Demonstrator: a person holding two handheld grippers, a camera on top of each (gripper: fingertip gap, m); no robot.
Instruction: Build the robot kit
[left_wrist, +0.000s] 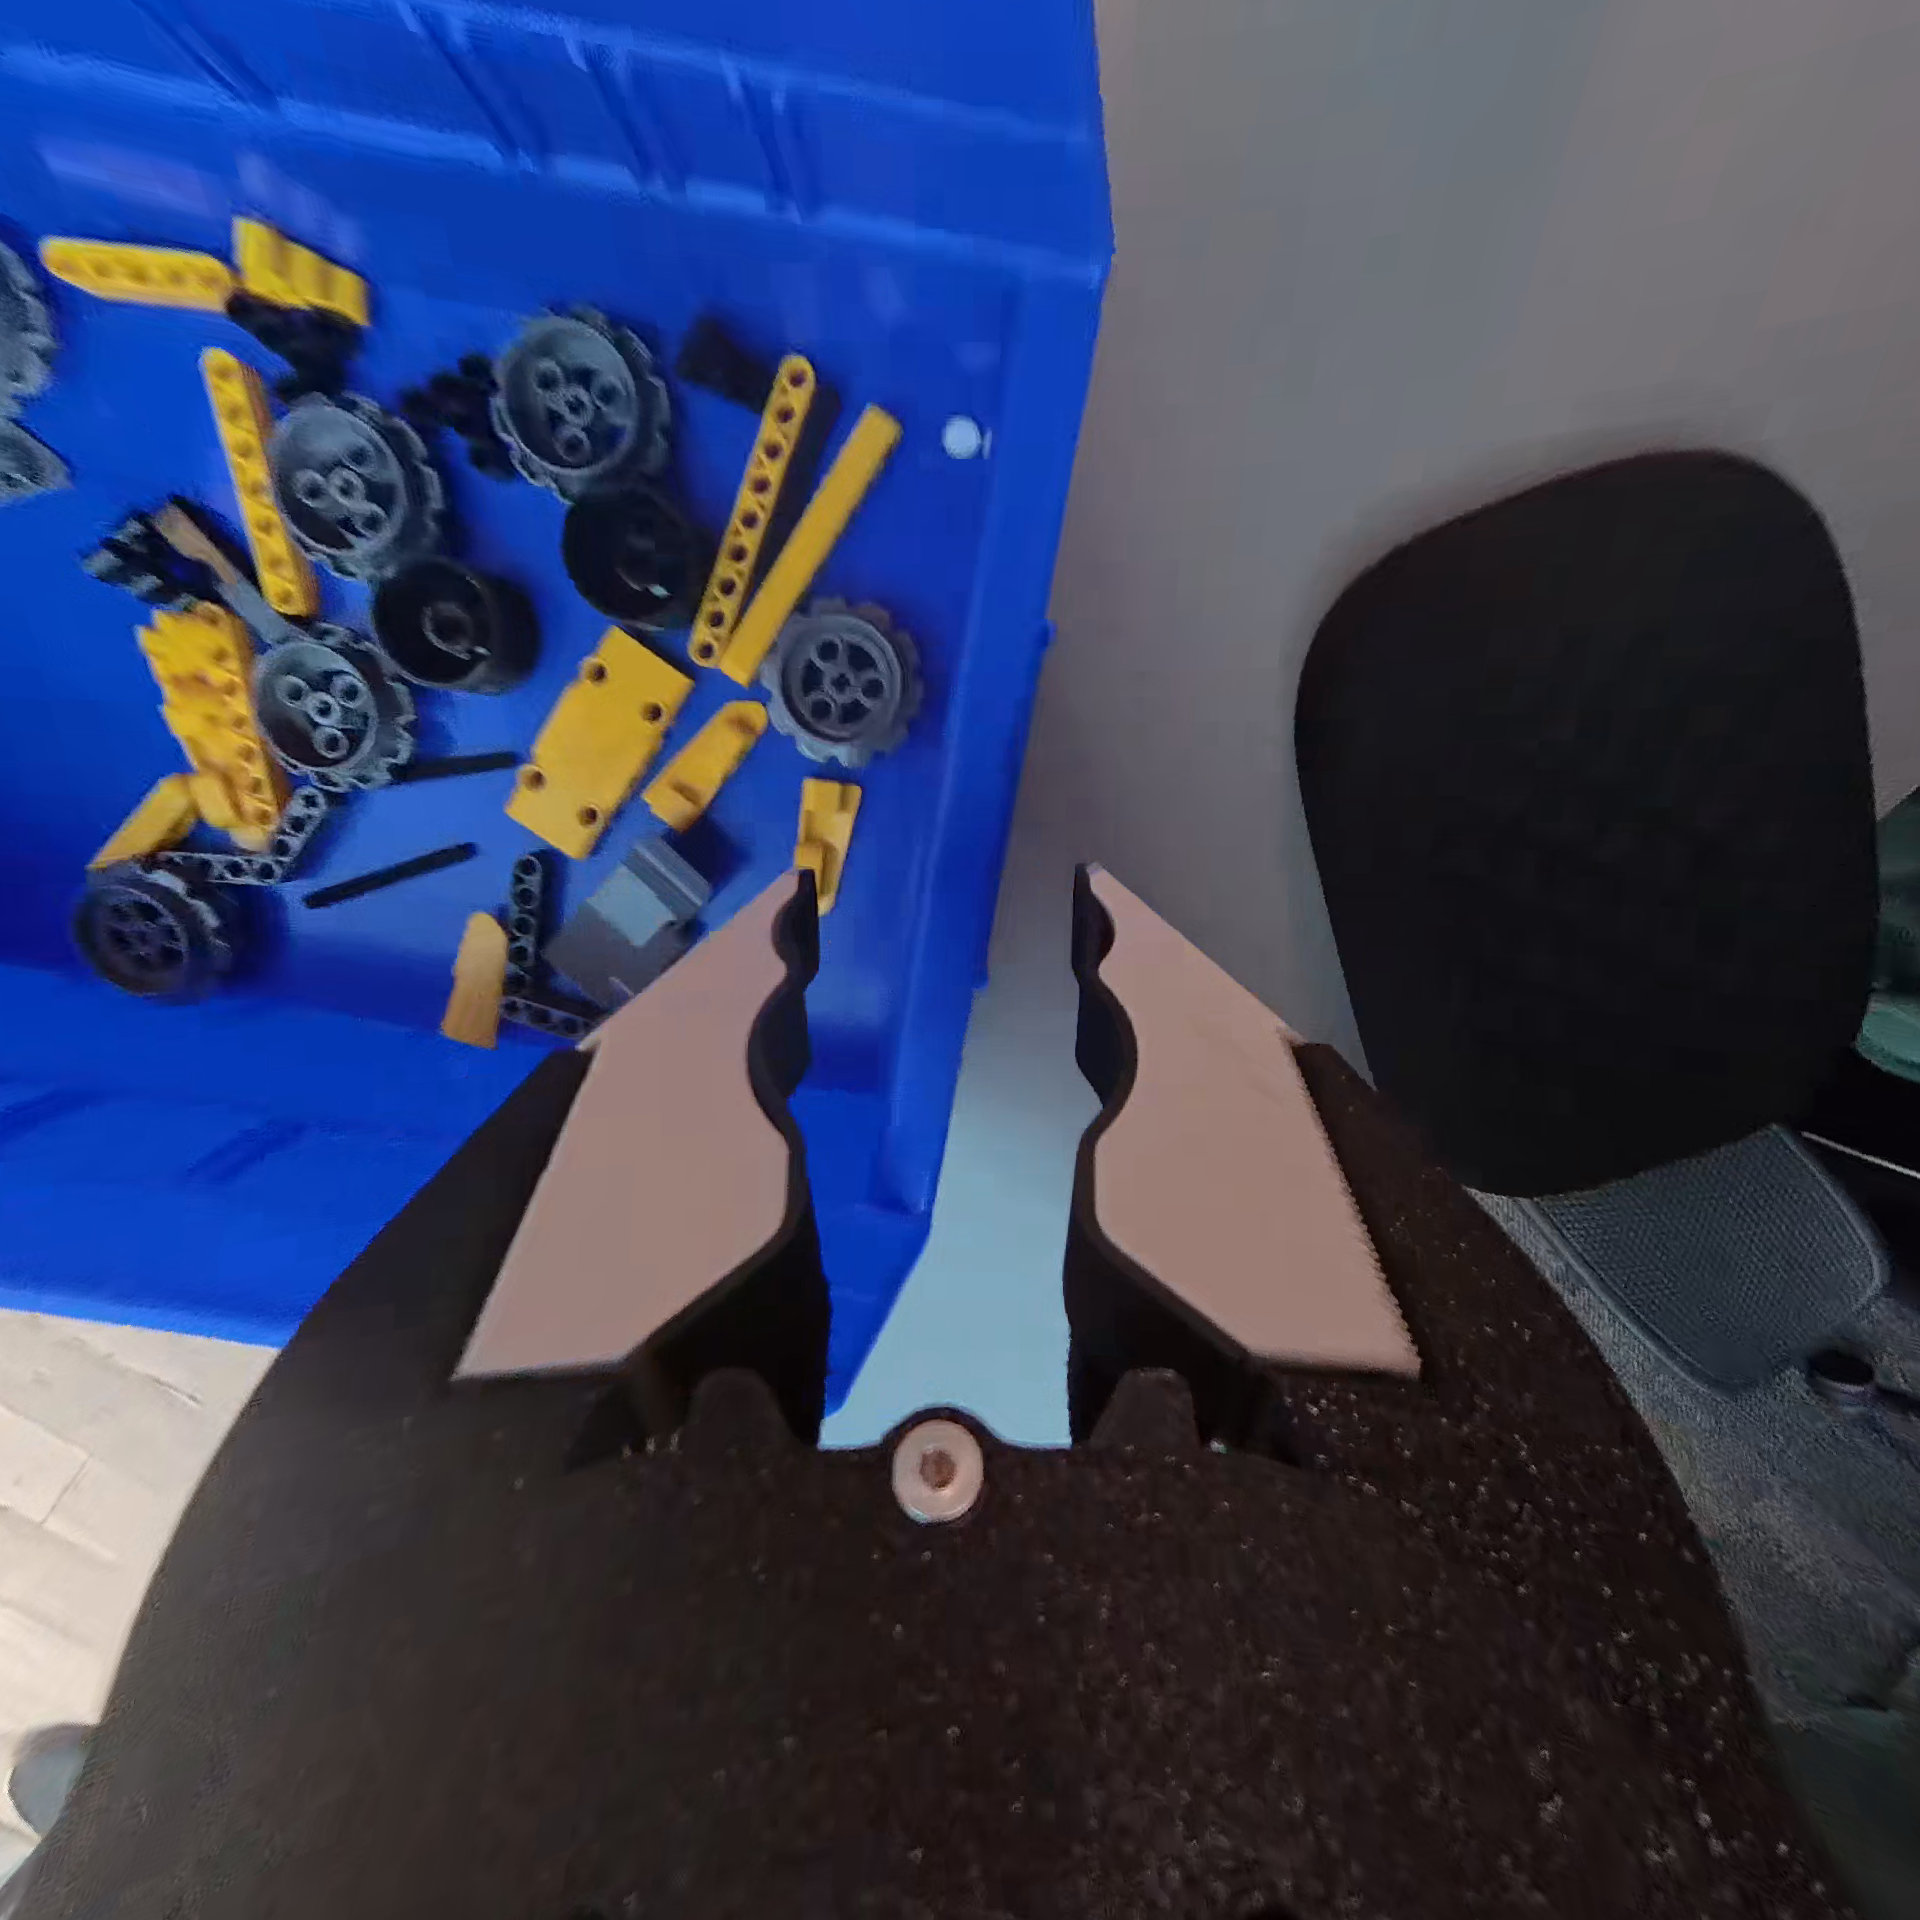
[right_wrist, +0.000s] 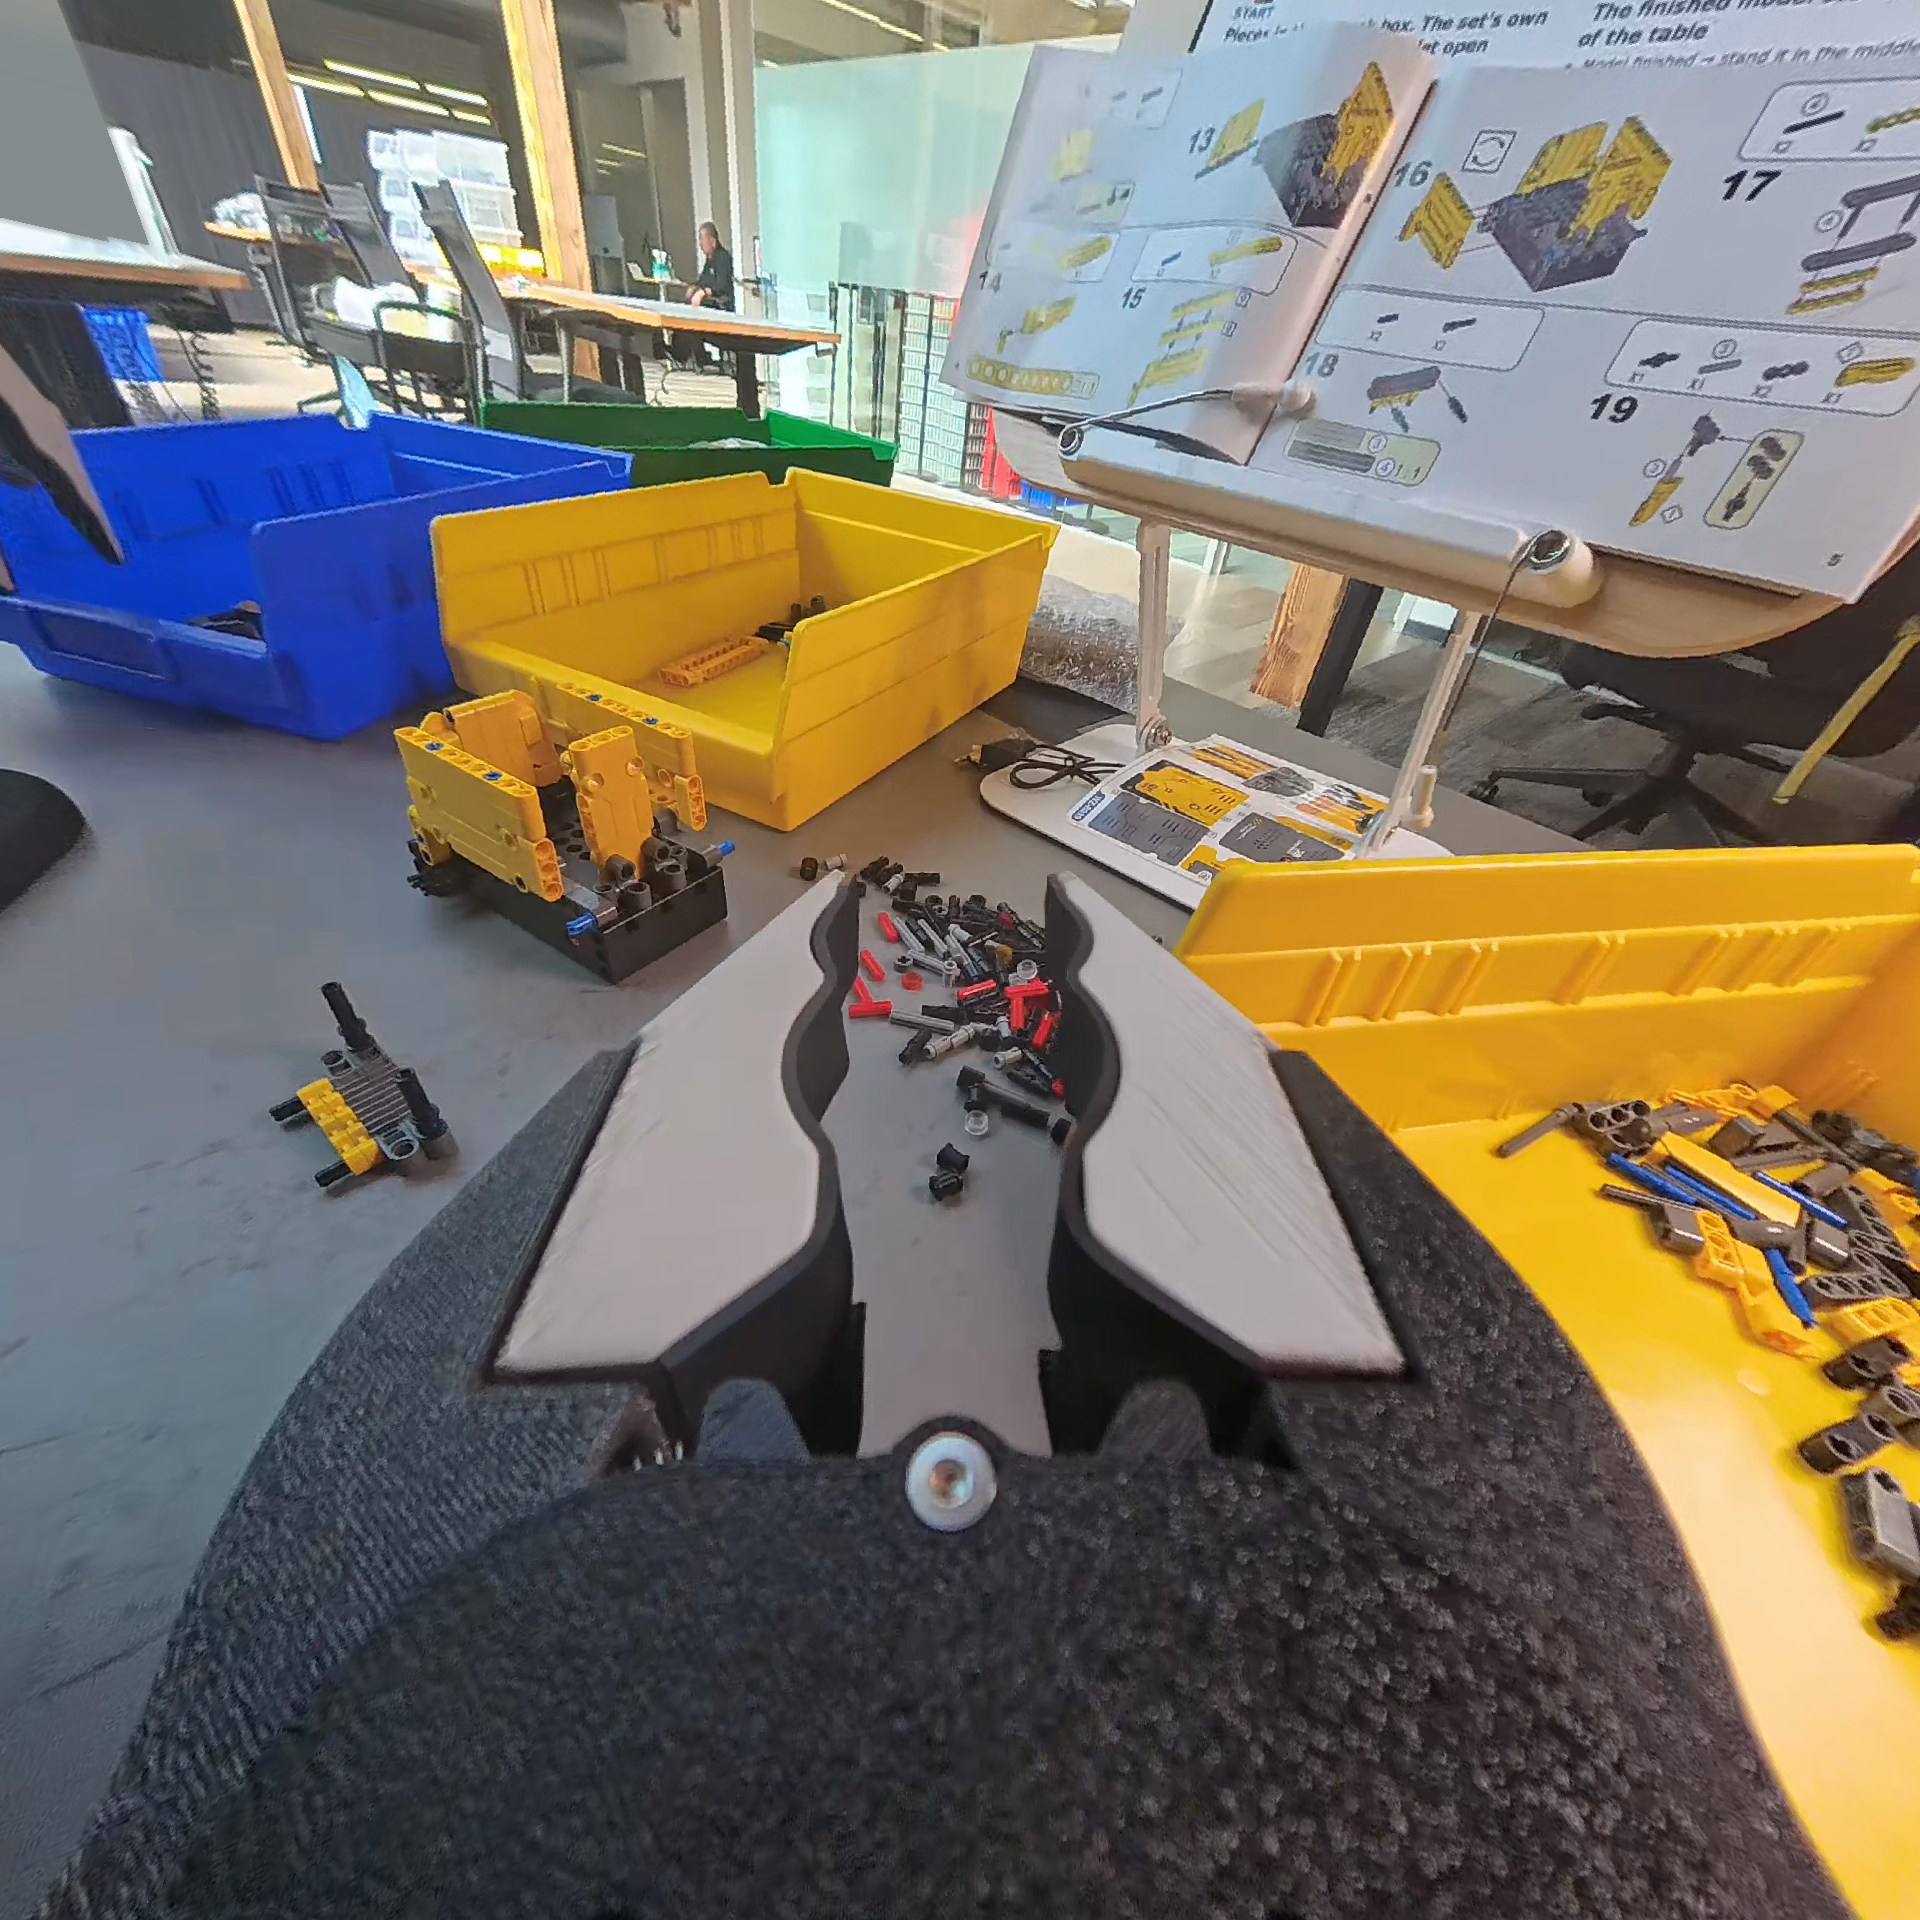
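My left gripper (left_wrist: 940, 894) is open and empty above the right wall of a blue bin (left_wrist: 935, 852). The bin holds several black wheels (left_wrist: 577, 400), yellow beams (left_wrist: 753, 525) and a yellow panel (left_wrist: 597, 743). My right gripper (right_wrist: 951, 894) is open and empty, low over a pile of small black, red and grey pins (right_wrist: 966, 987) on the grey table (right_wrist: 156, 987). A part-built yellow and black model (right_wrist: 561, 821) stands to its left. A small grey and yellow sub-assembly (right_wrist: 364, 1101) lies nearer on the left. The left gripper's fingertip (right_wrist: 52, 457) shows at the far left over the blue bin (right_wrist: 312, 582).
A yellow bin (right_wrist: 914, 623) with a few parts stands behind the model. Another yellow bin (right_wrist: 1558, 956) of grey, blue and yellow parts sits at the right. An instruction booklet (right_wrist: 1455, 260) rests on a stand (right_wrist: 1153, 623). A green bin (right_wrist: 686, 436) is at the back. A black office chair (left_wrist: 1590, 810) is beside the table. One gripper's finger ends stand about 50 cm off the other's.
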